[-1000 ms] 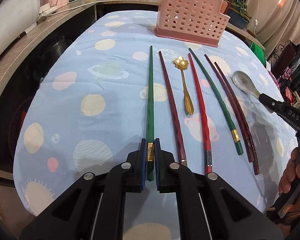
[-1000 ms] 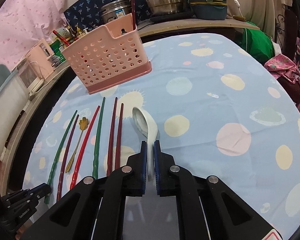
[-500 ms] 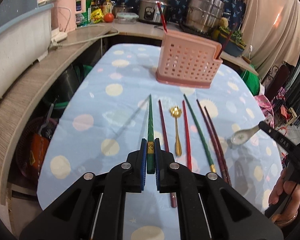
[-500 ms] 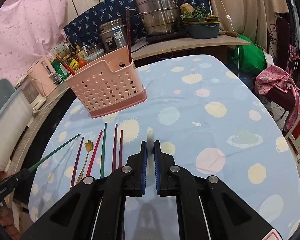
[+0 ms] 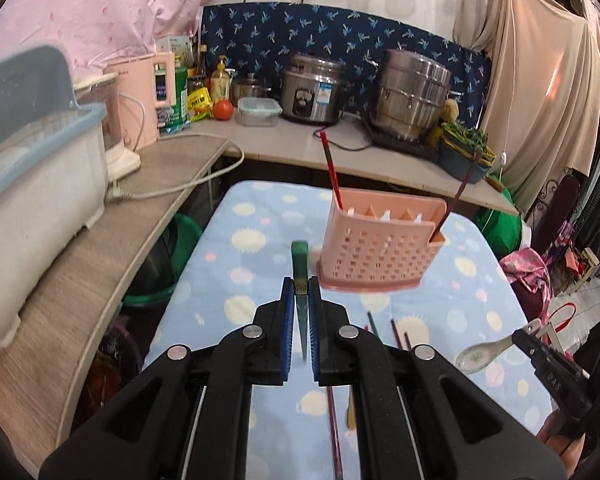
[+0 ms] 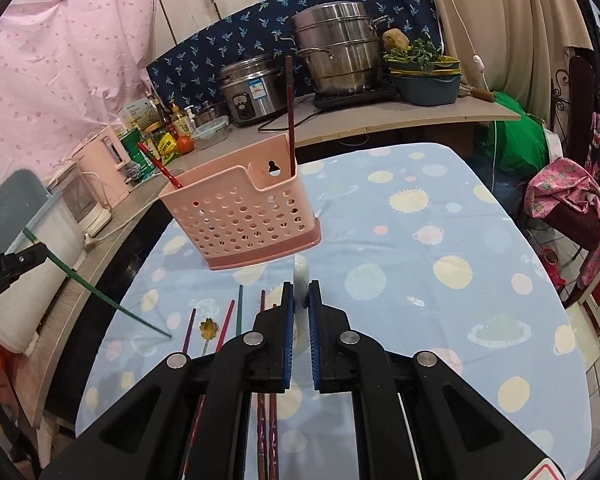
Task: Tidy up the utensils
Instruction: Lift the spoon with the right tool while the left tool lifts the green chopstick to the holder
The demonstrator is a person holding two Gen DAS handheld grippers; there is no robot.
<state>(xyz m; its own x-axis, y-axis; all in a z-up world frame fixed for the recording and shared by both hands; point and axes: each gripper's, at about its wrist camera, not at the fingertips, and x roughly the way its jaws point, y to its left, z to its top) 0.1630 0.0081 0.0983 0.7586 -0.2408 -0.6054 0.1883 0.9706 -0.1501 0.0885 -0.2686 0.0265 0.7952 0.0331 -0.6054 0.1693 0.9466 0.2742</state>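
1. Left gripper (image 5: 301, 304): clenched on a green chopstick (image 5: 300, 264). In the left wrist view the stick sits at frame centre, its thick end poking up past the blue pads. In the right wrist view the same stick slants from the left edge down toward the tablecloth (image 6: 440, 280).
2. Right gripper (image 6: 301, 304): clenched on the handle of a white spoon (image 6: 301, 276). In the left wrist view the spoon bowl hangs at lower right, clear of the cloth.
3. Change over the last second: both utensils lay on the cloth among the row; both are now lifted off it, and each view has tipped up to take in the counter and pots at the top of frame.
4. Pink basket (image 5: 380, 248): stands on the cloth, centre-right in the left view, upper centre-left in the right view. Two chopsticks already stand in it, one at each end.
5. Still on the cloth: red and green chopsticks and a gold spoon (image 6: 209, 330), low in both frames.
6. Judgement: the pick-up step looks complete for both items. The next step is likely carrying each over the basket rim and lowering it into a compartment.
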